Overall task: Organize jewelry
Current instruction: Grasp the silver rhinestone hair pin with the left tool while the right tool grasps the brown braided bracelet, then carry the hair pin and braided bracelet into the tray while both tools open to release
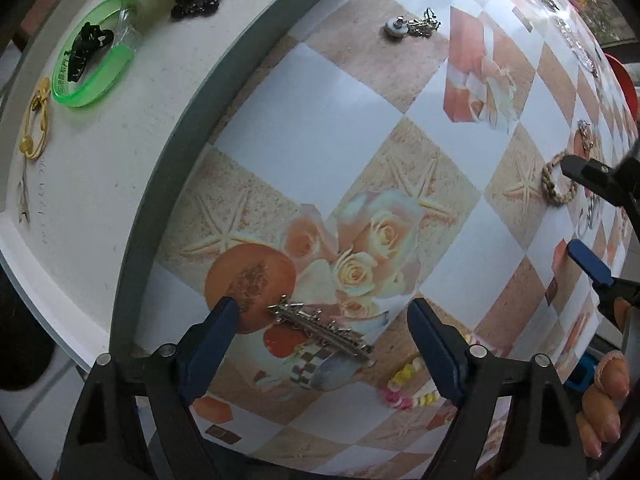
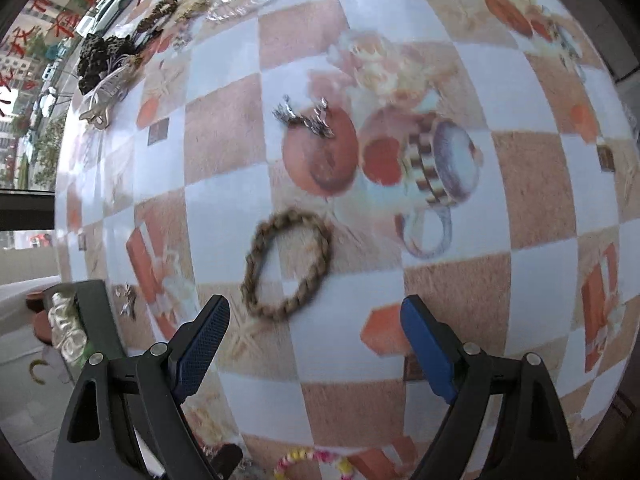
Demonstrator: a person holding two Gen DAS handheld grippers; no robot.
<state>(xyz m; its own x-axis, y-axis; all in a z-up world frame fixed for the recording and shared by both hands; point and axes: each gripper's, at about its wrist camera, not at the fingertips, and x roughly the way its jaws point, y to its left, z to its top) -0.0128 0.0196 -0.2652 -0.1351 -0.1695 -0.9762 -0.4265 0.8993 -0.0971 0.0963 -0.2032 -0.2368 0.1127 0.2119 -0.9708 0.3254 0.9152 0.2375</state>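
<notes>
A silver metal hair clip (image 1: 320, 328) lies flat on the patterned tablecloth (image 1: 320, 128). My left gripper (image 1: 322, 316) points down over the clip, open, with a blue pad on each side and neither pad touching it. A braided brown bracelet (image 2: 288, 264) lies on the cloth just ahead of my right gripper (image 2: 316, 316), which is open and holds nothing. In the left wrist view the same bracelet (image 1: 558, 184) sits by the right gripper (image 1: 580, 216) at the right edge.
A white tray (image 1: 100, 184) at the left holds a green bangle (image 1: 96, 80), a black claw clip, a yellow hair tie (image 1: 36, 128) and a scrunchie. Loose on the cloth: a silver earring (image 1: 412, 26), a pastel bead bracelet (image 1: 408, 384), another silver piece (image 2: 304, 116), dark beads (image 2: 104, 60).
</notes>
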